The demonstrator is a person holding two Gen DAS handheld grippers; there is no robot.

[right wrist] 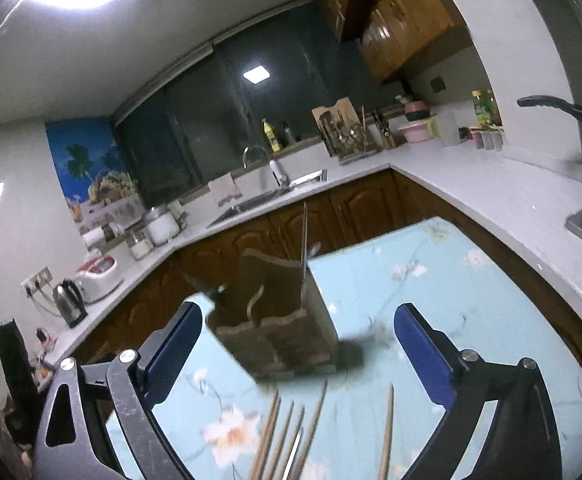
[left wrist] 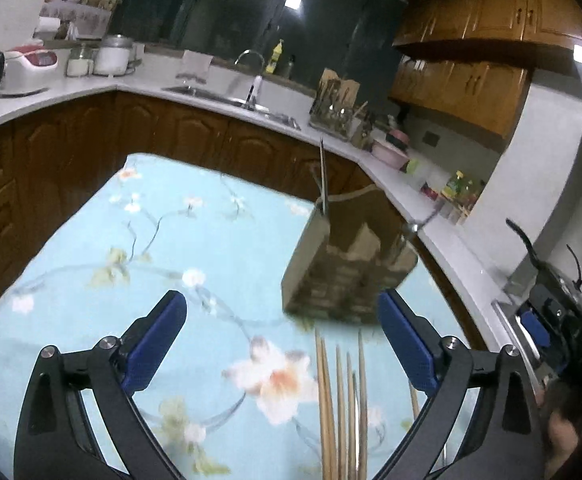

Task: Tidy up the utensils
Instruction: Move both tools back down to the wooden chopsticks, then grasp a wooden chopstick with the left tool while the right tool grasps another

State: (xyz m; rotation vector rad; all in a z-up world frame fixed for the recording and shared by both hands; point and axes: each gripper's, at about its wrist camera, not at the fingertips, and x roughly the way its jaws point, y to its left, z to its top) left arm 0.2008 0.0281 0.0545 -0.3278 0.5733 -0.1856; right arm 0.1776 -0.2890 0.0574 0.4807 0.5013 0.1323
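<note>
Left gripper: jaws stand wide apart, nothing between the blue pads; the tips frame bare cloth and the near end of the chopsticks, touching neither.

Right gripper: jaws likewise spread wide and empty — its blue pads flank the foot of the holder without touching it.

Wooden utensil holder: stands upright on the table, at about 1 o'clock from the left gripper's tips in the left wrist view, and at 12 o'clock, just beyond the tips, in the right wrist view. It is a brown box with a taller back panel; the picture is blurred, so its compartments cannot be told apart.

Upright utensil: one thin metal piece stands in the holder's corner, rising well above the rim; what kind it is cannot be told.

Chopsticks: a loose bundle of pale wooden sticks lies flat on the cloth at 6 o'clock from the holder, tips towards it but apart from it. In the right wrist view one stick lies apart at the 3 o'clock side of the bundle.

Tablecloth: light blue with a blossom print — it covers the table under everything.

Kitchen counter: white, wraps round behind the table from 9 to 3 o'clock, with a sink at 12.
</note>
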